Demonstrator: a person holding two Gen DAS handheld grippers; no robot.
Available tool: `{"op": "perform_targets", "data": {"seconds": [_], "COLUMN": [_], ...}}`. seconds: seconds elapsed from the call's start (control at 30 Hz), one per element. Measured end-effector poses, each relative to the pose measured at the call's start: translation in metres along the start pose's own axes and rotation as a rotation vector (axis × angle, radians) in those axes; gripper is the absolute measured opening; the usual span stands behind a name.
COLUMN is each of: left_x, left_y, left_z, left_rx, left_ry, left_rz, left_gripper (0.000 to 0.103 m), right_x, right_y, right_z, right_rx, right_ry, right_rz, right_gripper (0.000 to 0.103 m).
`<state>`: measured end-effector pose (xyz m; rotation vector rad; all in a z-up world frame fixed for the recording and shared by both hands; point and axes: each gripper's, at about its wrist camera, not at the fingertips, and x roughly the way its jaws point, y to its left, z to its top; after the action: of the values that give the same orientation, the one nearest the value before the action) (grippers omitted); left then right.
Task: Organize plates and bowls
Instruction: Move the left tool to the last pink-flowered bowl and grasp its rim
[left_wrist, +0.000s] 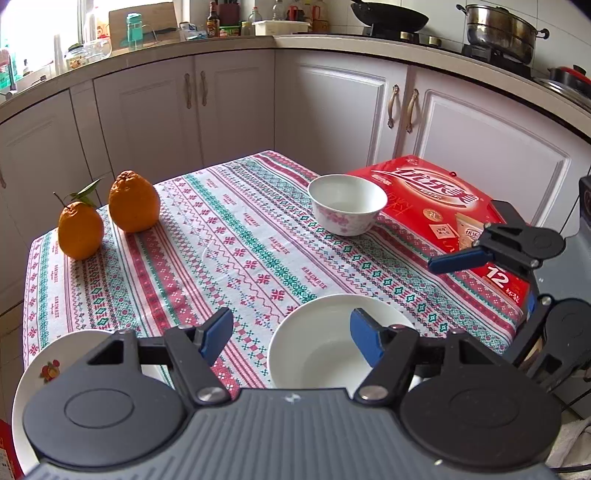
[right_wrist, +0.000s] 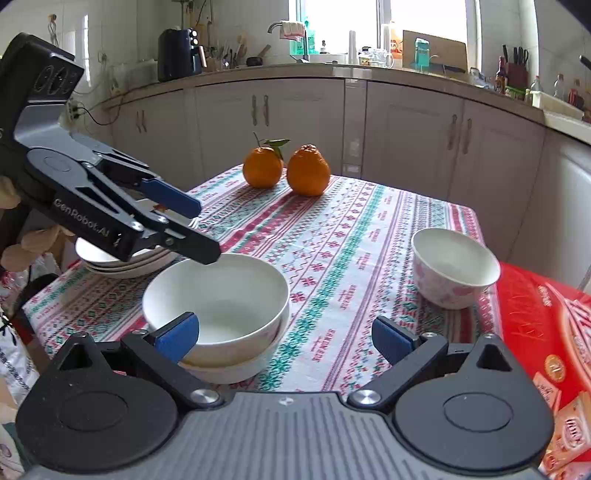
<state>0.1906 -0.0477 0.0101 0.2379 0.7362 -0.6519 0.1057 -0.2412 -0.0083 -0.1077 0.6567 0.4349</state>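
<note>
White nested bowls (right_wrist: 218, 295) sit at the table's near edge, the floral bowl (right_wrist: 452, 267) apart beside the red box (right_wrist: 546, 332). Both grippers, left (left_wrist: 291, 334) and right (right_wrist: 284, 332), are spread and empty. A careless rim pinch could tip the floral bowl.

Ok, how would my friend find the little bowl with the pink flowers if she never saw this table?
Start at the table with the striped patterned cloth, then look to the big red box along one side. The flowered bowl stands alone on the cloth right beside that box. Unlike the plain white stacked bowls nearby, it is smaller and has pink blossoms on its outside.
</note>
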Motion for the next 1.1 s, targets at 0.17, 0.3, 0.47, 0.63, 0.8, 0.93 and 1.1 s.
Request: {"op": "perform_targets", "data": {"seconds": [0.17,0.3,0.47,0.63,0.8,0.93,1.1], "left_x": [0.003,0.007,0.020,0.044,0.082,0.116,0.155], "left_y": [-0.002,-0.004,-0.011,-0.016,-0.020,-0.019,-0.018], "left_z": [0.008,0.019,0.038,0.059,0.079,0.093,0.110], "left_rx": [0.018,0.035,0.079,0.106,0.116,0.123,0.121], "left_ry": [0.006,0.016,0.031,0.038,0.066,0.093,0.117], "left_rz": [0.001,-0.015,-0.030,-0.058,-0.098,-0.125,-0.156], "left_gripper": [0.070,0.070,0.075,0.075,0.075,0.075,0.075], "right_x": [0.000,-0.005,-0.008,-0.005,0.008,0.022,0.047], "right_y": [0.000,-0.006,-0.028,-0.057,-0.085,-0.106,-0.130], "right_z": [0.000,0.000,0.000,-0.005,-0.007,-0.003,0.007], "right_rx": [-0.012,-0.002,0.020,0.048,0.063,0.069,0.054], "right_ry": [-0.003,-0.016,-0.028,-0.006,0.018,0.028,0.038], "right_rz": [-0.003,-0.006,-0.056,-0.122,-0.170,-0.190,-0.198], "right_gripper": [0.102,0.102,0.103,0.103,0.103,0.103,0.103]}}
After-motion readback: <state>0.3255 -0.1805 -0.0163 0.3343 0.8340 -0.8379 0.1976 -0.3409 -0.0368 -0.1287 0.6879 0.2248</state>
